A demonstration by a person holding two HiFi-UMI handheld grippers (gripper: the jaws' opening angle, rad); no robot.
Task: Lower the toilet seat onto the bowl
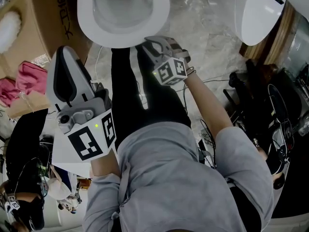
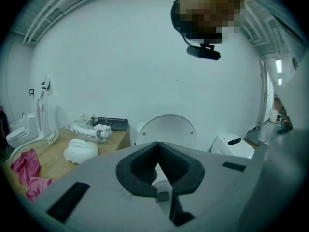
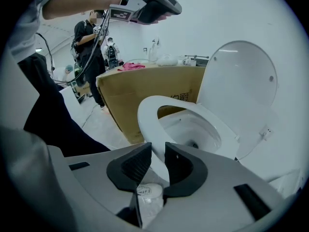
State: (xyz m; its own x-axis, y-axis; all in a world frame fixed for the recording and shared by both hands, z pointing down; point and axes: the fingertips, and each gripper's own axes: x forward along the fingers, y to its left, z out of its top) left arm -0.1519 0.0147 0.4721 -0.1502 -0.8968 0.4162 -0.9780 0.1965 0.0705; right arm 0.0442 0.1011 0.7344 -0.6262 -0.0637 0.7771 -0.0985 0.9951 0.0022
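The white toilet seat (image 1: 94,28) rings the bowl (image 3: 193,129) at the top of the head view. In the right gripper view the seat (image 3: 145,115) slants up off the bowl, and the lid (image 3: 241,86) stands upright behind it. My right gripper (image 1: 150,45) is at the seat's front rim, and in its own view the gripper (image 3: 158,146) is shut on that rim. My left gripper (image 1: 67,54) is held up at the left, away from the toilet. Seen in its own view, the left gripper (image 2: 157,144) is shut with nothing in it.
A cardboard box (image 1: 48,13) stands against the toilet's left side, with a pink cloth (image 1: 31,74) near it. A second toilet (image 1: 260,8) is at the upper right. Black gear and cables (image 1: 260,95) crowd the floor at right. People (image 3: 89,42) stand in the background.
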